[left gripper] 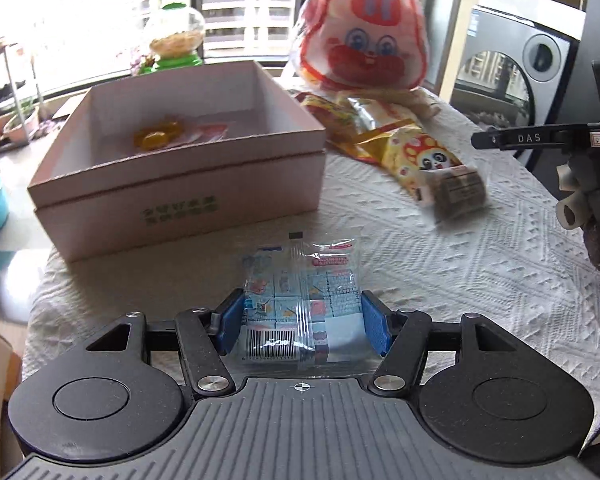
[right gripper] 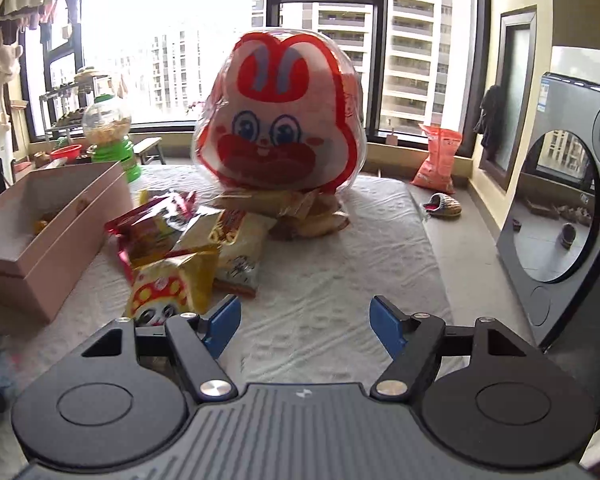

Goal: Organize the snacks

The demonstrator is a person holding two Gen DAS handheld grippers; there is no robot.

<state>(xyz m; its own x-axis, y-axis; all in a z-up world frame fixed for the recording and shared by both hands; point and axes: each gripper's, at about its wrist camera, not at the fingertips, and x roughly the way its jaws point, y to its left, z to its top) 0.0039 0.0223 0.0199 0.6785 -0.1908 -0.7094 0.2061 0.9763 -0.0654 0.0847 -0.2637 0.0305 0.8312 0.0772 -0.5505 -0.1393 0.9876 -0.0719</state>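
1. Left gripper: blue pads spread, flanking a clear cartoon-printed barcoded snack packet; contact indeterminate.
2. Packet lies at the near edge of the white textured tablecloth, before the pink cardboard box.
3. Right gripper: spread, empty.

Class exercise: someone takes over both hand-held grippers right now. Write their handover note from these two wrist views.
Left gripper: open, jaws straddling the small clear snack packet on the tablecloth; a grip is not evident.
Right gripper: open, empty.
Pink box: at least two snacks inside.
Left to do: the packet, the pile of snack bags, the panda bag, perhaps the rabbit bag.
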